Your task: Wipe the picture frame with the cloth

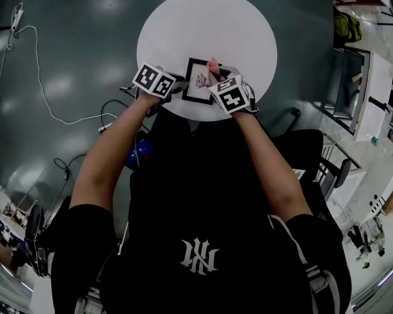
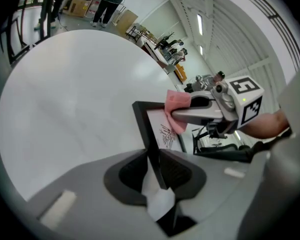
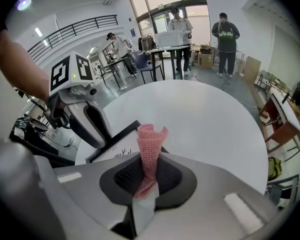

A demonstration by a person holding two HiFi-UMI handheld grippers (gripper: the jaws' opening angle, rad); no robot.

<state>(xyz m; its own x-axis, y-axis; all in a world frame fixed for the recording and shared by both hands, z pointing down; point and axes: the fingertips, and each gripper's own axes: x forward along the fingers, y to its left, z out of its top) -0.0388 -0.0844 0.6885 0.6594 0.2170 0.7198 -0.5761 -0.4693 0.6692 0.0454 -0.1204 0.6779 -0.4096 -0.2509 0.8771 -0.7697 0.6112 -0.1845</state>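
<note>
Right gripper (image 3: 149,176) clamps pink cloth (image 3: 151,141); left gripper (image 2: 155,173) grips picture frame (image 2: 144,129) edge.

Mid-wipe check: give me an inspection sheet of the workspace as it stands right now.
Surface: round white table, bare around the frame.
Job's things: black picture frame by the table's near edge; pink cloth at its far right corner.
Clutter: nothing seen on the table.
Grippers: left gripper clamps the frame's left edge; right gripper shut on the cloth.
Cables: white cable trails on the floor left of the table.
Surroundings: desks to the right; people standing beyond the table.
</note>
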